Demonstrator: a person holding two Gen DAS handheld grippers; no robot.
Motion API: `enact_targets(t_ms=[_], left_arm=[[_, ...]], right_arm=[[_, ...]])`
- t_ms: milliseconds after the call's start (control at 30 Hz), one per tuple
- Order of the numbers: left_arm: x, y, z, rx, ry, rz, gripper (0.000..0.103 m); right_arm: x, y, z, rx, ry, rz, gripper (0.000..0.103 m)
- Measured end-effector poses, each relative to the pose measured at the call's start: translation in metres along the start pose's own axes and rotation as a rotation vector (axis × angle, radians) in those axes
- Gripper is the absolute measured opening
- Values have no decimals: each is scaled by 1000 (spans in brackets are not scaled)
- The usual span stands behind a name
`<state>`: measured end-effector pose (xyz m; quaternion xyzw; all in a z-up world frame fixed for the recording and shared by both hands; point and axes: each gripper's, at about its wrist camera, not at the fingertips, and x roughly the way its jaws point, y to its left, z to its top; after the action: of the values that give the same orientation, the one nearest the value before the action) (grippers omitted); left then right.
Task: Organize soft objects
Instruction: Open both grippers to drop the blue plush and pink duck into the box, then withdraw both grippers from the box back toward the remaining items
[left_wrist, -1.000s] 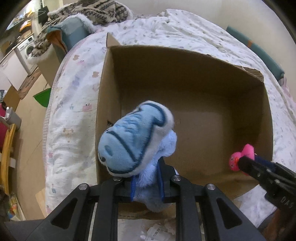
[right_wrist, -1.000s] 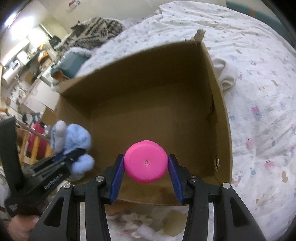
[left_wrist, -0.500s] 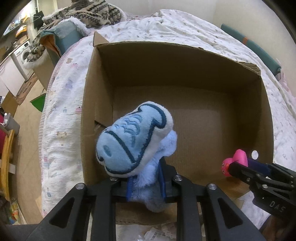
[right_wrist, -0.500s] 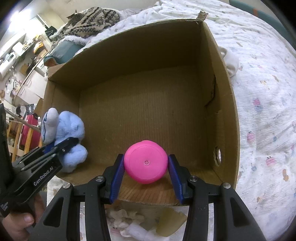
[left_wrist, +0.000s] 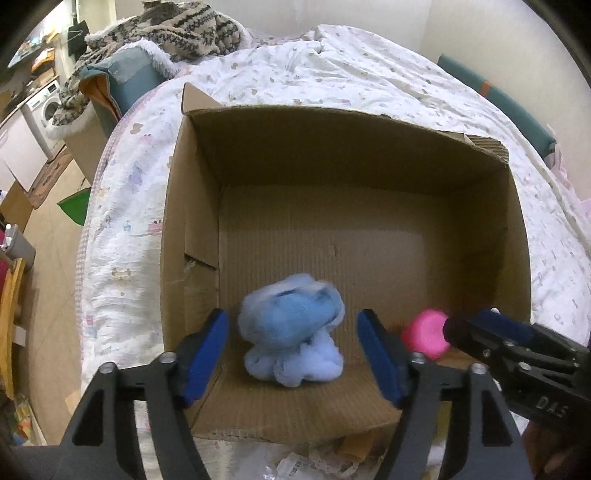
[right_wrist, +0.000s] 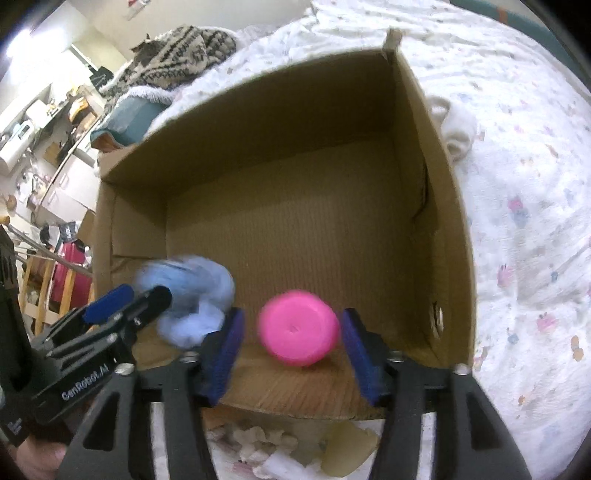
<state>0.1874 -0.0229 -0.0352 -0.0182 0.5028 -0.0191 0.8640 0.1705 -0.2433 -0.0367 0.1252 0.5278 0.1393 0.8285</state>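
My left gripper (left_wrist: 293, 354) and right gripper (right_wrist: 291, 341) gape wide, gripping nothing; blue plush (left_wrist: 291, 332) and pink toy (right_wrist: 298, 328) (both blurred) sit by the box's (left_wrist: 188, 229) near edge.

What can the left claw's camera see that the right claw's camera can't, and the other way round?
Only the left view shows a washing machine and a green bin on the floor. Only the right view shows a cream cloth on the bedspread beyond the box's wall. Both show the cardboard box, blue plush and pink toy between open claws.
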Motion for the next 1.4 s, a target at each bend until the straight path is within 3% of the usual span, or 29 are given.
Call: enact_targets(t_ms=[867, 1400], left_arm=[[-25, 1, -4, -15, -72, 23, 71], [-72, 30, -47, -52, -74, 14, 71]], right_arm=[[-21, 1, -3, -4, -49, -25, 75], [-73, -2, -43, 6, -93, -25, 75]])
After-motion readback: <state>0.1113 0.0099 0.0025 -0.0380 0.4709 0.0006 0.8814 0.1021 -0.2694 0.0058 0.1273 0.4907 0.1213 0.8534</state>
